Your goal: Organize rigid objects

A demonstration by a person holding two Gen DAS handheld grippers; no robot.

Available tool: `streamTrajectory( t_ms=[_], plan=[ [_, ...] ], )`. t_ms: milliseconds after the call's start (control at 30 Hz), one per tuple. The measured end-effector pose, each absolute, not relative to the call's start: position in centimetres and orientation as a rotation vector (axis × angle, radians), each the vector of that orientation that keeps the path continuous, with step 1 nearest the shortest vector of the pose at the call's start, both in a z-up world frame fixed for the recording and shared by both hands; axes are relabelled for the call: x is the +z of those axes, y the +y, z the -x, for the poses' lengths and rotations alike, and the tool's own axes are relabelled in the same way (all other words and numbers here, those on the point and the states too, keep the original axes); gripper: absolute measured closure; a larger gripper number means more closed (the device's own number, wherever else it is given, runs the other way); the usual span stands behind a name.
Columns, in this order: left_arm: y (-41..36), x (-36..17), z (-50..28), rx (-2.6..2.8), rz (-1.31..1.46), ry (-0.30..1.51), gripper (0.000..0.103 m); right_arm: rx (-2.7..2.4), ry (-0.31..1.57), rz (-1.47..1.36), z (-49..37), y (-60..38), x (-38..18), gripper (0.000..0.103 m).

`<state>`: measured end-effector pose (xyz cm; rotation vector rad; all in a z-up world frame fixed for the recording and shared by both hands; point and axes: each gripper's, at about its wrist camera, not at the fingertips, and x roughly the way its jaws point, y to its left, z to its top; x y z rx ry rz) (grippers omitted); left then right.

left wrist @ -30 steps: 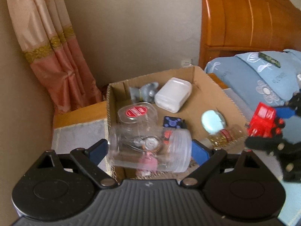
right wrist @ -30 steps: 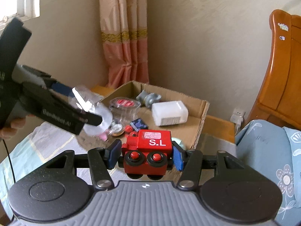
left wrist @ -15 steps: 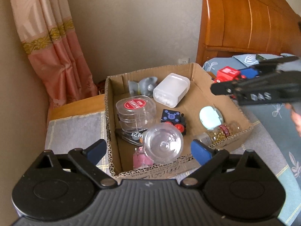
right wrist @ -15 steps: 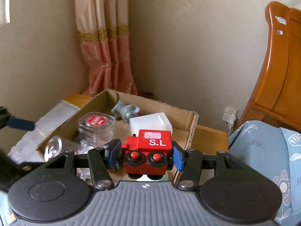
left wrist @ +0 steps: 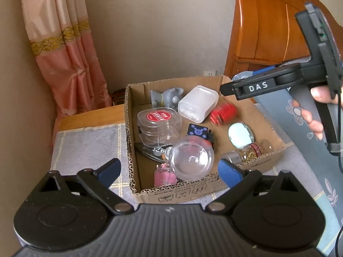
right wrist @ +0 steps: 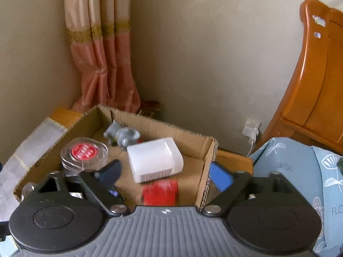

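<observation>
A cardboard box [left wrist: 216, 188] on the bed holds several rigid things. A blurred red toy train [left wrist: 223, 114] is inside it beside a white plastic case [left wrist: 198, 103]; it also shows in the right wrist view [right wrist: 160, 192]. A clear jar [left wrist: 191, 159] lies near the box's front wall. My left gripper [left wrist: 169, 169] is open and empty, in front of the box. My right gripper [right wrist: 165, 173] is open above the box's right side; it shows in the left wrist view as a black arm [left wrist: 253, 86].
The box also holds a clear tub with a red lid [left wrist: 158, 126], a grey elephant figure [left wrist: 171, 94], a dark cube [left wrist: 198, 131], a pale blue round case [left wrist: 240, 135] and a small bottle [left wrist: 246, 155]. A wooden headboard [left wrist: 268, 32] and curtain [left wrist: 64, 53] stand behind.
My left gripper let the clear jar go into the box and drew back. My right gripper came over the box, opened, and the red train dropped inside.
</observation>
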<state>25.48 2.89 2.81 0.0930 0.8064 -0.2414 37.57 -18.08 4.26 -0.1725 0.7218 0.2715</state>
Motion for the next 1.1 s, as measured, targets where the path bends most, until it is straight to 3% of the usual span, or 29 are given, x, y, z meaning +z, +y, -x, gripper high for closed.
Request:
streamTrajectory(
  t_ms=[200, 567, 833, 1100],
  plan=[
    [2.5, 3.2, -24.5, -0.24, -0.077, 0.781, 0.006, 0.261, 0.719, 0.148, -35.5, -18.2, 5.5, 0.0],
    [0.9, 3.1, -19.8, -0.09, -0.126, 0.648, 0.002, 0.095, 0.766, 0.112, -26.4, -18.3, 6.3, 0.0],
    [0.5, 1.2, -16.1, -0.045, -0.079, 0.763, 0.002, -0.006, 0.894, 0.025, -20.4, -18.4, 1.2, 0.0],
    [1.0, 2.9, -13.6, -0.033, -0.048, 0.807, 0.002, 0.002, 0.884, 0.027, -16.6, -17.9, 2.2, 0.0]
  ],
)
